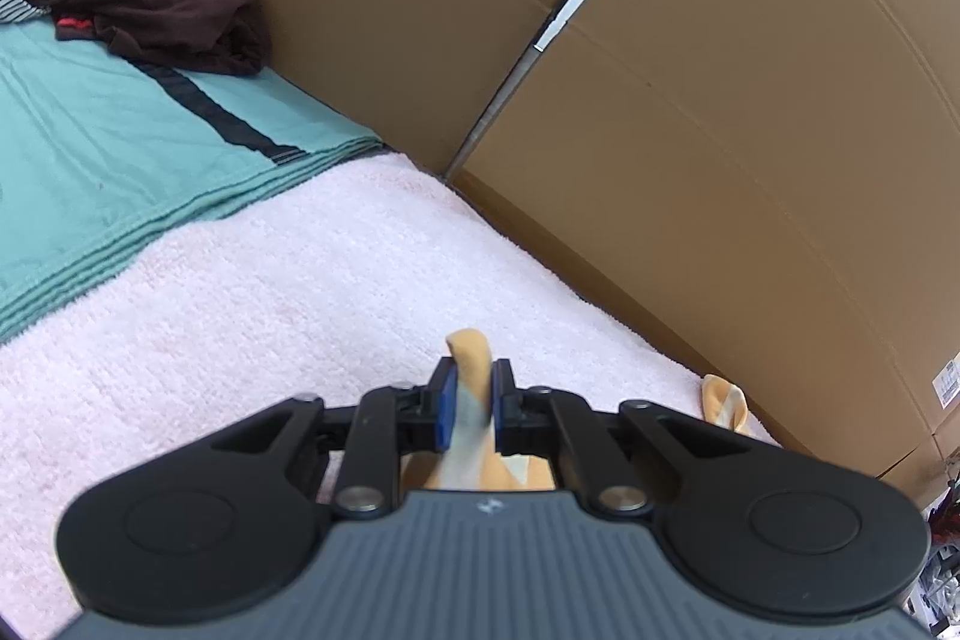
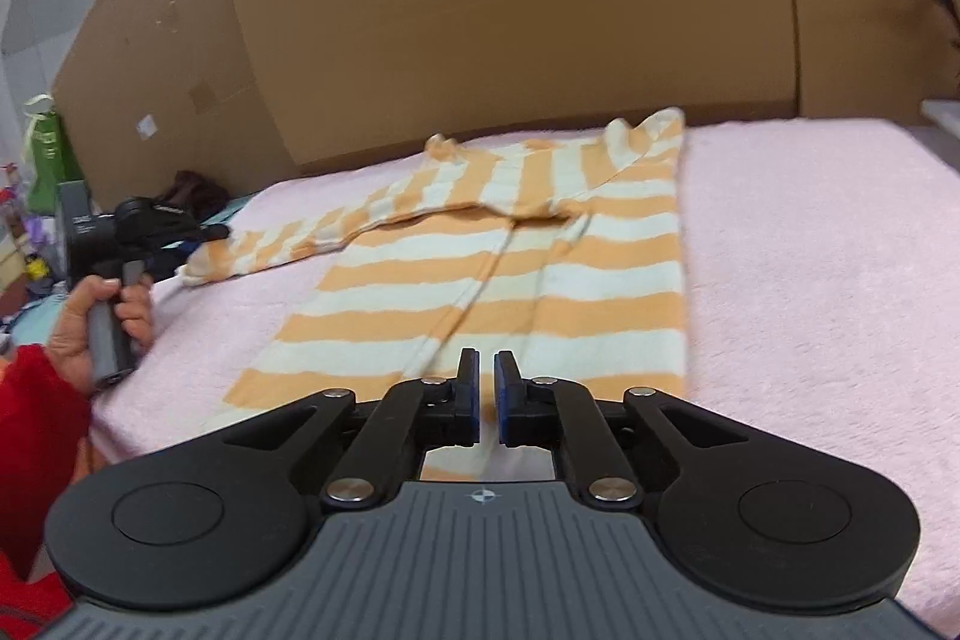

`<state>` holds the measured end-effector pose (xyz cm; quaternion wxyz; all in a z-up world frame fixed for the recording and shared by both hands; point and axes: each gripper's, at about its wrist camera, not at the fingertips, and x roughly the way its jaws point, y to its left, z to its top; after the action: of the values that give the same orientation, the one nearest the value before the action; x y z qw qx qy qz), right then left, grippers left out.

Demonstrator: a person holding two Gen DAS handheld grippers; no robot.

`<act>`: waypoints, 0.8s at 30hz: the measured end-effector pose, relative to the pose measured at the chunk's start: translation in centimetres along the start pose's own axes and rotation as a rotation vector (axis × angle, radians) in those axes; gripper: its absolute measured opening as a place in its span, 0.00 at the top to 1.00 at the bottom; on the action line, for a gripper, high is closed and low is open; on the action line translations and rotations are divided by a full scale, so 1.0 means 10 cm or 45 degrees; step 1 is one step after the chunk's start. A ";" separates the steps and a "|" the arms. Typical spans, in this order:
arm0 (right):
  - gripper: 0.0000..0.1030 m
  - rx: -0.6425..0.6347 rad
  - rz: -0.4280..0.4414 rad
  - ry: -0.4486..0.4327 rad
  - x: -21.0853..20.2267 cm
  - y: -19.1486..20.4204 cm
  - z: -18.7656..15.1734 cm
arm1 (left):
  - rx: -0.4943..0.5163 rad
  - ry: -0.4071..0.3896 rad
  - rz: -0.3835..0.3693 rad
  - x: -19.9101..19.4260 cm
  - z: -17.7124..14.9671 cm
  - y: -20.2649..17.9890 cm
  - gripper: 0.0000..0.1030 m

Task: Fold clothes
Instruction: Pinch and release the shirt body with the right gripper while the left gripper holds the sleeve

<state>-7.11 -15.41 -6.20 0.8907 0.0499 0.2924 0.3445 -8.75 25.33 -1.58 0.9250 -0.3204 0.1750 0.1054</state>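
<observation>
An orange-and-white striped shirt (image 2: 498, 268) lies partly folded on the pink blanket (image 2: 810, 250), reaching from near its front edge toward the cardboard boxes (image 2: 480, 10) along its far edge. The left gripper (image 1: 472, 403) is clenched on an end of this striped fabric, and the right gripper (image 2: 486, 391) hovers over the near hem, jaws slightly parted around nothing. If the left gripper tugs before the right one has hold, the fold would probably drag askew.

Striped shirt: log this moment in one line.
striped shirt: flat on pink blanket | left gripper: shut on sleeve | right gripper: open, empty
</observation>
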 end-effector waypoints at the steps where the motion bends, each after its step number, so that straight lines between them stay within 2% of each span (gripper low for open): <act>1: 0.77 -0.010 0.001 -0.010 -0.02 0.01 -0.02 | -0.006 0.001 0.001 0.00 0.00 0.01 1.00; 6: 0.76 0.038 0.025 -0.091 -0.30 -0.12 -0.04 | -0.018 0.011 0.001 0.01 0.00 0.02 1.00; 8: 0.80 0.067 -0.020 -0.036 -0.28 -0.17 -0.12 | -0.015 0.027 0.006 0.03 0.00 0.02 1.00; 12: 0.79 0.034 -0.069 -0.105 -0.31 -0.13 -0.16 | 0.040 0.104 0.060 0.15 0.03 -0.06 1.00; 14: 0.76 0.038 -0.119 -0.172 -0.31 -0.14 -0.09 | 0.093 0.102 0.068 0.15 0.04 -0.14 1.00; 17: 0.75 0.024 -0.262 -0.176 -0.21 -0.17 0.02 | 0.095 0.098 0.025 0.13 0.07 -0.22 1.00; 19: 0.72 0.032 -0.281 -0.181 -0.16 -0.21 0.05 | 0.087 0.075 0.010 0.10 0.11 -0.25 1.00; 22: 0.62 0.066 -0.296 -0.186 -0.10 -0.25 0.02 | 0.049 0.046 -0.030 0.04 0.21 -0.25 1.00; 24: 0.61 0.041 -0.308 -0.171 -0.03 -0.24 -0.04 | 0.028 0.047 -0.060 0.03 0.27 -0.26 1.00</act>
<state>-6.10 -17.48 -7.06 0.9424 0.0515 0.2414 0.2256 -6.94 25.07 1.74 0.9273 -0.3163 0.1854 0.0756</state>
